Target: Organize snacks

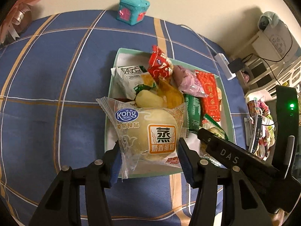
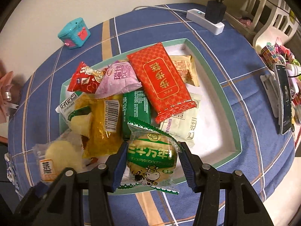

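Both grippers are over the near edge of the tray (image 2: 212, 62) of snacks. The left gripper (image 1: 148, 156) is clamped on a steamed cake packet (image 1: 148, 131), the right gripper (image 2: 151, 162) on a green biscuit packet (image 2: 152, 156). Likely next: lifting each clear for sorting.

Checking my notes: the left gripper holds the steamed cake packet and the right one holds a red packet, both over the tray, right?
Not quite. The right gripper holds a green biscuit packet, shown in the right wrist view; the red packet lies in the tray.
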`<state>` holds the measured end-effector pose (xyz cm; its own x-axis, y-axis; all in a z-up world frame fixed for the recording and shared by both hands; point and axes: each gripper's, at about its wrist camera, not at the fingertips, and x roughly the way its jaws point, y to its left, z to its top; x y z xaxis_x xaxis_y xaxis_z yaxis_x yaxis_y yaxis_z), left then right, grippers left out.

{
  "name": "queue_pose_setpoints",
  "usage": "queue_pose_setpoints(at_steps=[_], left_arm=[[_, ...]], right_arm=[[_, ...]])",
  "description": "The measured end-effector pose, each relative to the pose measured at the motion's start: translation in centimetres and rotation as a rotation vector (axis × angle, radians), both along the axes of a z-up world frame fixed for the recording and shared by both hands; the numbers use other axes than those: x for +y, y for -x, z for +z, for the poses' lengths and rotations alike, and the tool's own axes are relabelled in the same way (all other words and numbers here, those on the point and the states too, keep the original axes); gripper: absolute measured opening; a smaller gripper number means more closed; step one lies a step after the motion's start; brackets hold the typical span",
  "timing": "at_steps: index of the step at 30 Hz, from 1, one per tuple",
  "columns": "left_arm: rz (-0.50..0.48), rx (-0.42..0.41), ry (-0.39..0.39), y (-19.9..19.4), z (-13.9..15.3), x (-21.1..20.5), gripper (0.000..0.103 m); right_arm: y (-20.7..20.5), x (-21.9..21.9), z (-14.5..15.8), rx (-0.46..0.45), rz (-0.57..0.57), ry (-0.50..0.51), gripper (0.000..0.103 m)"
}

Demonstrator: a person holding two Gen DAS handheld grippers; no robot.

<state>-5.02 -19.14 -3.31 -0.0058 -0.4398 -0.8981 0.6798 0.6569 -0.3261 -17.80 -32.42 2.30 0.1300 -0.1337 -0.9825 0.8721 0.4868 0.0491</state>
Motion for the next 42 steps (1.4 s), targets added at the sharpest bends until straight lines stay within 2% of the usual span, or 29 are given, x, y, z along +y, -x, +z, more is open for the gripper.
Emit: queue_pose_setpoints(at_steps=[7,15,17,19,24,26,29,32,36,42], left_arm=[[0.025,0.018,-0.010,-0.4,-0.1,0.4,0.066],[0.057,0.021,0.012,-1.1,0.9,1.3,0.068],[0.074,-0.001,0.002,-1.5,1.2,1.8,0.071],[0.101,-0.039,-0.021,-2.0,1.4,2.3,0.079],[0.177,-0.202,-0.105,-3.0,2.0,4.2,0.094],[0.200,-0.239,-0.125,-3.4,2.2,5.1,0.102],[0.220,-0.276,-0.143,-3.6,2.7,6.6,0.103],[0.232,-0.303,-0.146,-3.3,3.3,8.0,0.103],[0.252,-0.291,-0.126,-3.1,3.8,9.6,0.103],[0.265,-0.340,-0.154,-1.8,4.4,11.0,0.103]], right_arm=[[-0.3,-0.1,-0.2,0.004,0.007,-0.006,0.058],[-0.4,-0.2,0.0,-0.004,0.012,-0.008,0.059],[-0.5,-0.2,0.1,-0.007,0.016,-0.011,0.066],[-0.5,0.0,0.2,-0.007,0.019,-0.008,0.070],[-0.8,1.0,0.6,-0.006,0.047,0.007,0.076],[-0.9,1.7,0.8,-0.010,0.061,0.018,0.095],[-1.1,3.0,1.4,-0.012,0.093,0.051,0.103],[-0.9,4.3,1.8,-0.021,0.116,0.062,0.103],[-0.5,6.2,2.9,-0.036,0.151,0.095,0.103],[0.5,8.5,4.1,-0.058,0.170,0.132,0.103]])
